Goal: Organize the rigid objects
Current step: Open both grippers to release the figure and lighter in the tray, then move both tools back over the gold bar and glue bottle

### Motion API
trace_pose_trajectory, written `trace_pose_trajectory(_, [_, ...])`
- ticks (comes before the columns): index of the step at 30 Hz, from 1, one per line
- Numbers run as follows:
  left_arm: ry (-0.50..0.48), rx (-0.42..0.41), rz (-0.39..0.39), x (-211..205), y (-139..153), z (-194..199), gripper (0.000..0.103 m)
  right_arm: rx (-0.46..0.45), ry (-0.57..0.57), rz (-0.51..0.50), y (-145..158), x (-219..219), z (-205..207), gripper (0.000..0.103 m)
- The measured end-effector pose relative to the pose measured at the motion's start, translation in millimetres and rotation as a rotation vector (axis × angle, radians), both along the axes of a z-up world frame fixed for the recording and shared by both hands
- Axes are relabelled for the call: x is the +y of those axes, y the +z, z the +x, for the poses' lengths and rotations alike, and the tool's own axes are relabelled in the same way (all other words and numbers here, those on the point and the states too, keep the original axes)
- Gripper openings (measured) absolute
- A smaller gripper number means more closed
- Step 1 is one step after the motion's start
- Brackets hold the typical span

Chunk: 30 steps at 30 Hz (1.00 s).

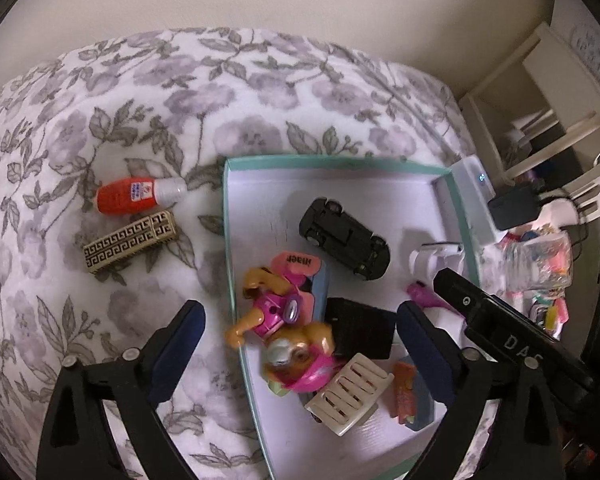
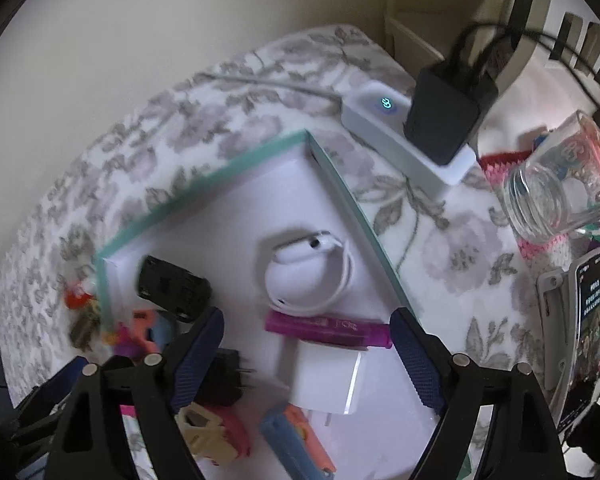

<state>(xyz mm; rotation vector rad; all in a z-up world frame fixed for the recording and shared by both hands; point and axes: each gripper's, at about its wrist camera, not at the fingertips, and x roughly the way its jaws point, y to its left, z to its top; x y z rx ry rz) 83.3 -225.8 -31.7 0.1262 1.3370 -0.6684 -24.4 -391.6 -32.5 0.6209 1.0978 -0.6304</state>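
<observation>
Both the left gripper [image 1: 298,344] and right gripper [image 2: 306,354] hang wide and empty over the near part of the teal-rimmed box [image 1: 230,216]. Judging by this, sorting nears its end: beyond the box's left edge on the bedspread [image 1: 148,92], the gold patterned case [image 1: 130,246] and farther orange bottle [image 1: 140,196] await a pickup.

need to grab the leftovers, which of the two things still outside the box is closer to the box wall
The orange glue bottle: its white cap nearly reaches the teal box wall, while the gold patterned clip lies further out on the blanket.
</observation>
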Motion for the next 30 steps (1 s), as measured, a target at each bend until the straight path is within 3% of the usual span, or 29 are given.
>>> trace_pose_trajectory(4, [0.052, -0.019, -0.034, 16, 15, 13, 0.097, -0.063, 0.028, -0.047, 19, 9, 5, 0.100])
trace_pose_trajectory(13, [0.285, -0.178, 0.019, 87, 38, 60, 0.097, -0.249, 0.147, -0.141, 51, 50, 33, 0.103])
trace_pose_trajectory(17, [0.390, -0.191, 0.038, 124, 35, 78, 0.097, -0.326, 0.218, -0.157, 60, 76, 48, 0.103])
trace_pose_trajectory(21, [0.472, -0.194, 0.051, 155, 31, 91, 0.097, -0.395, 0.260, -0.095, 58, 93, 62, 0.103])
trace_pose_trajectory(25, [0.513, -0.185, 0.070, 171, 23, 97, 0.097, -0.372, 0.294, -0.082, 44, 106, 77, 0.103])
trace_pose_trajectory(30, [0.483, -0.148, 0.077, 156, 5, 100, 0.097, -0.323, 0.306, -0.070, 24, 112, 88, 0.103])
